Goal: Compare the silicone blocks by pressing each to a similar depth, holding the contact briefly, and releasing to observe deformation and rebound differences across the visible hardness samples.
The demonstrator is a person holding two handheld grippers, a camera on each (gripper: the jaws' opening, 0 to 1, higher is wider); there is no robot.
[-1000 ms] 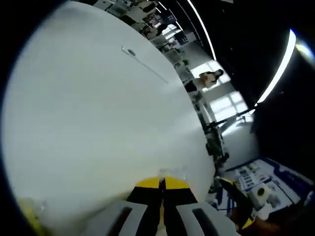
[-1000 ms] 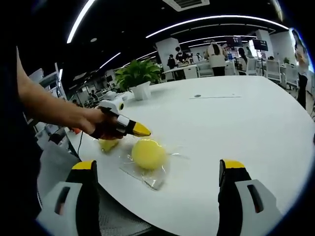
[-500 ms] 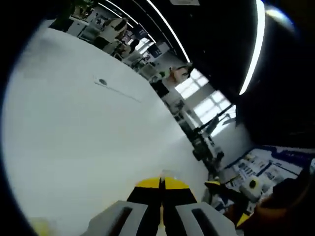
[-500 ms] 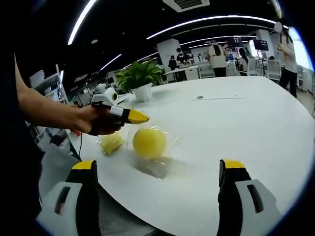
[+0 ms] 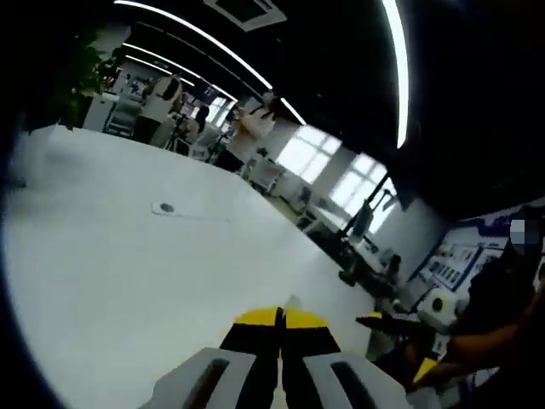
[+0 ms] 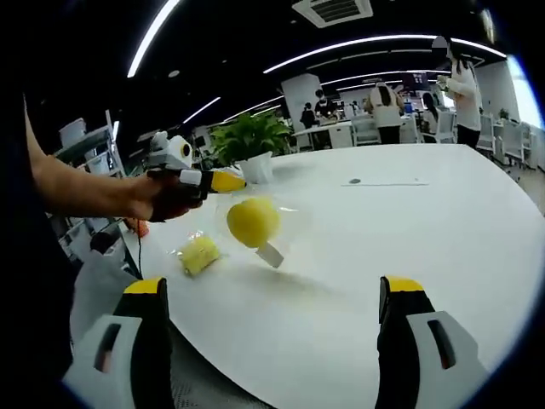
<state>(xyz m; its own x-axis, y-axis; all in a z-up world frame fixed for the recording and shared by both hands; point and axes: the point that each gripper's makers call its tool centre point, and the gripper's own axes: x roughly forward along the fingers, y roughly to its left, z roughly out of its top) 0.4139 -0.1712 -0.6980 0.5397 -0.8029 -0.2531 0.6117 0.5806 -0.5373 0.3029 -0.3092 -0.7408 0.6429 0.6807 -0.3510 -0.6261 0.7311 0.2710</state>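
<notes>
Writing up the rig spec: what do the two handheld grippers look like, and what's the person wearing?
Both grippers have grey jaws with dark slots and black ends capped in yellow. The left gripper shows its yellow caps pressed together; the right gripper shows them wide apart. In the right gripper view the left gripper has a white and black body with a yellow tip. The forearm is bare, with dark clothing at the left edge.

Open-plan office. White table [image 6: 409, 247] across centre; potted plant [image 6: 251, 141] at its far edge. Ceiling light strips [image 6: 358, 41] at top. Bright windows [image 5: 341, 170] at centre right, left gripper view.
</notes>
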